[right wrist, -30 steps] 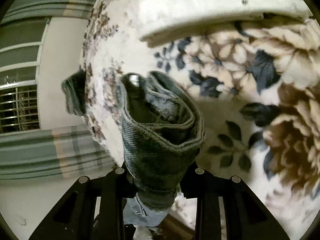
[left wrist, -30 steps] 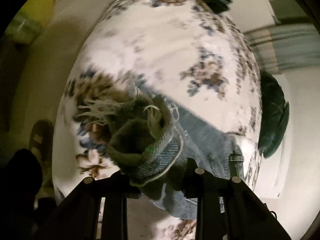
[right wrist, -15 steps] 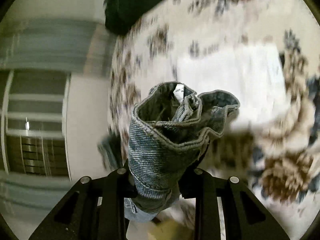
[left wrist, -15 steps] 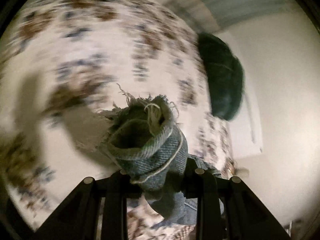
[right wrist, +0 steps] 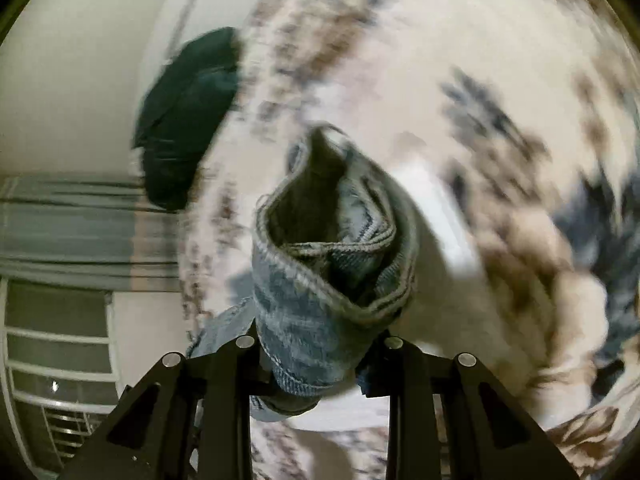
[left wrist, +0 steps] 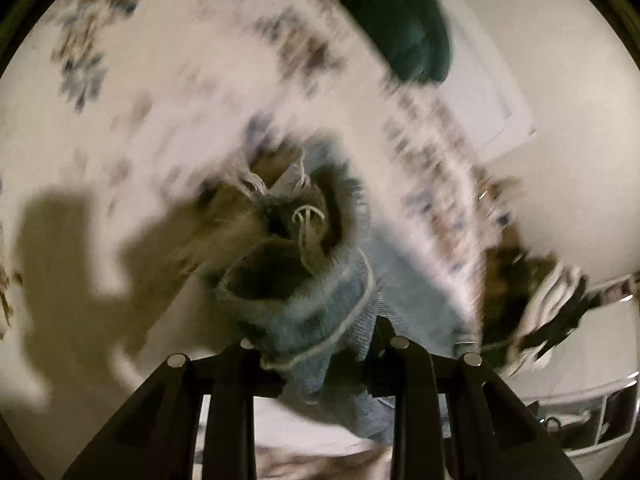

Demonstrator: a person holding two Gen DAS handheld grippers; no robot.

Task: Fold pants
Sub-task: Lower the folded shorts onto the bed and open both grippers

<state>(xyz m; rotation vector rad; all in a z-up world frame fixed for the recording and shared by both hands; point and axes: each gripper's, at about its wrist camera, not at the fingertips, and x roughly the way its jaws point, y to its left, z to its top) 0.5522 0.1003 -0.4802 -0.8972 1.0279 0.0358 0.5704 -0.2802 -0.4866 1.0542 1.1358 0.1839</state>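
The pants are blue denim jeans. My left gripper (left wrist: 316, 344) is shut on a bunched, frayed hem end of the jeans (left wrist: 296, 292), with white threads sticking out. My right gripper (right wrist: 316, 340) is shut on a bunched, seamed end of the jeans (right wrist: 328, 272). Both ends are held up above a floral bedspread (left wrist: 168, 92), which also shows in the right wrist view (right wrist: 460, 60). More denim hangs down behind each gripper. Both views are motion-blurred.
A dark green pillow (left wrist: 400, 20) lies at the bed's edge by a pale wall; it also shows in the right wrist view (right wrist: 188, 116). Striped curtains (right wrist: 80, 232) and a barred window (right wrist: 56, 360) are at the left. Clutter and shelving (left wrist: 560, 320) are at the right.
Both grippers have swung quickly with the jeans still held. The bedspread and pillow have shifted across both views, and the blur has grown.
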